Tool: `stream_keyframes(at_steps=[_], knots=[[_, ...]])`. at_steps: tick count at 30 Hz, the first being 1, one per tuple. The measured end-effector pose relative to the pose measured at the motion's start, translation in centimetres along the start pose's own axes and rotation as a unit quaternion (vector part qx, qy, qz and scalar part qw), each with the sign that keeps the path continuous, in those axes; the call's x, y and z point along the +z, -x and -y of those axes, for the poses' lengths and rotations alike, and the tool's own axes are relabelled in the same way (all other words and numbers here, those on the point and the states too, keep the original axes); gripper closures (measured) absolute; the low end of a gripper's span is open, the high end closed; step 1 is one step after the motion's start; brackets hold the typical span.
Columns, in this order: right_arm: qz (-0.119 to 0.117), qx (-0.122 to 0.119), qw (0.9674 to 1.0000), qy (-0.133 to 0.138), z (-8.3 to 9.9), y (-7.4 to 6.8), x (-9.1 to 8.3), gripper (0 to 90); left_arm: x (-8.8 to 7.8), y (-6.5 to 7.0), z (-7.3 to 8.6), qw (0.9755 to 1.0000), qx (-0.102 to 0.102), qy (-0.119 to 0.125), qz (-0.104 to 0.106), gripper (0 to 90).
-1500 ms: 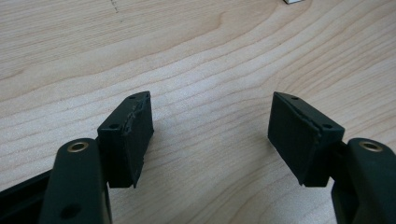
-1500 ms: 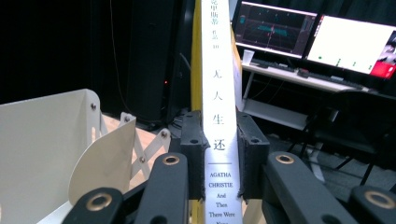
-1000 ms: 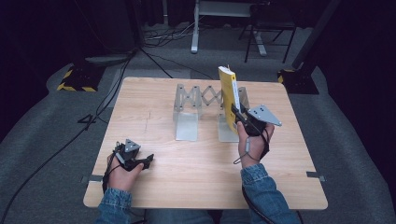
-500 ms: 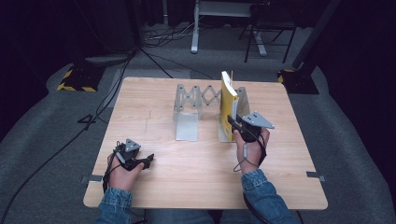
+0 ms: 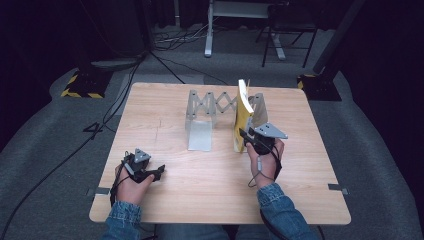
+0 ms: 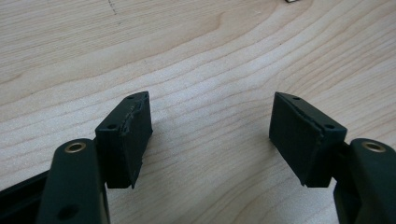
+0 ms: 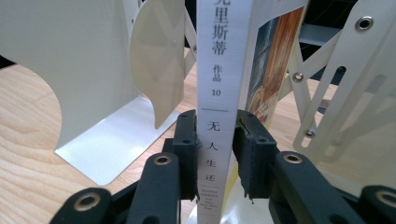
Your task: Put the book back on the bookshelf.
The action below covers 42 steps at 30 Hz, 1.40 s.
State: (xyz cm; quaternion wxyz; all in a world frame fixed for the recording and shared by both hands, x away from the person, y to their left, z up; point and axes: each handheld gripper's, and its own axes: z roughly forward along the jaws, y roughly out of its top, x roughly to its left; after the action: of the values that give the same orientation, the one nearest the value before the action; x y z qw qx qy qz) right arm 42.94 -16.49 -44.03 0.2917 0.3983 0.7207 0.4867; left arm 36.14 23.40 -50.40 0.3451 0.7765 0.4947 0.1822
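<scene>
Denim sleeves; black grippers with brass rivets.

1. The table (image 5: 200, 190) is pale wood with a visible grain and a smooth, matt finish.
2. The expandable bookend rack (image 5: 210, 107) is painted metal, off-white, smooth with a soft sheen; its riveted scissor struts look like bare metal.
3. The book (image 7: 215, 70) has a white paper spine with printed black characters and a glossy, colourful cover.
4. The right gripper (image 7: 215, 154) has matt black plastic jaws with brass-coloured pivot pins.
5. The left gripper's (image 6: 212, 135) pads look like matt black rubber, rough at the edges.
6. The sleeves (image 5: 280, 210) are blue denim cloth.
</scene>
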Motion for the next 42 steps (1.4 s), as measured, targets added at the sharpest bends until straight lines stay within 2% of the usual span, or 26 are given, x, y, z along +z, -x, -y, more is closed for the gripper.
stream_keyframes(at_steps=[10, 12, 15, 17, 23, 28, 30, 34, 37, 42], knots=[[0.0, -0.012, 0.9999, -0.006, -0.2, 0.0, 0.3, 67.4, -0.1, 0.0, 0.2, 1.0, -0.005, 0.001, 0.004, 30.5], [0.001, -0.014, 0.9999, -0.007, -0.2, 0.0, 0.1, 63.2, -0.2, -0.1, 0.2, 1.0, -0.004, 0.001, 0.005, 30.5], [0.01, -0.011, 0.9999, 0.002, -0.4, 0.1, -0.3, 47.0, -0.2, -0.1, 0.2, 1.0, -0.001, 0.002, 0.005, 30.5], [0.014, -0.007, 0.9998, 0.01, -0.6, 0.1, -0.7, 41.1, -0.3, -0.1, 0.3, 1.0, -0.003, 0.001, 0.005, 30.5], [0.014, -0.02, 0.9995, 0.022, -1.4, 0.2, -2.1, 32.3, -0.8, -0.3, 0.8, 1.0, -0.004, 0.002, 0.004, 30.4], [-0.004, -0.031, 0.9991, 0.028, -2.2, 0.5, -3.4, 29.2, -1.4, -0.5, 1.4, 1.0, -0.003, 0.0, 0.003, 30.1], [-0.018, -0.033, 0.9989, 0.028, -2.4, 0.7, -3.9, 28.2, -1.7, -0.6, 1.7, 1.0, 0.009, -0.001, 0.0, 30.1], [-0.034, -0.038, 0.9984, 0.026, -2.7, 1.2, -5.0, 26.8, -2.0, -0.4, 2.0, 0.9998, 0.018, -0.005, -0.005, 28.7], [-0.038, -0.043, 0.9981, 0.021, -2.7, 2.0, -6.0, 25.8, -2.2, -0.5, 2.2, 0.9998, 0.02, -0.006, -0.002, 28.5], [-0.043, -0.031, 0.9986, 0.011, -2.2, 3.8, -7.6, 23.9, -2.4, -0.5, 2.4, 0.9998, 0.018, -0.006, -0.001, 28.3]])
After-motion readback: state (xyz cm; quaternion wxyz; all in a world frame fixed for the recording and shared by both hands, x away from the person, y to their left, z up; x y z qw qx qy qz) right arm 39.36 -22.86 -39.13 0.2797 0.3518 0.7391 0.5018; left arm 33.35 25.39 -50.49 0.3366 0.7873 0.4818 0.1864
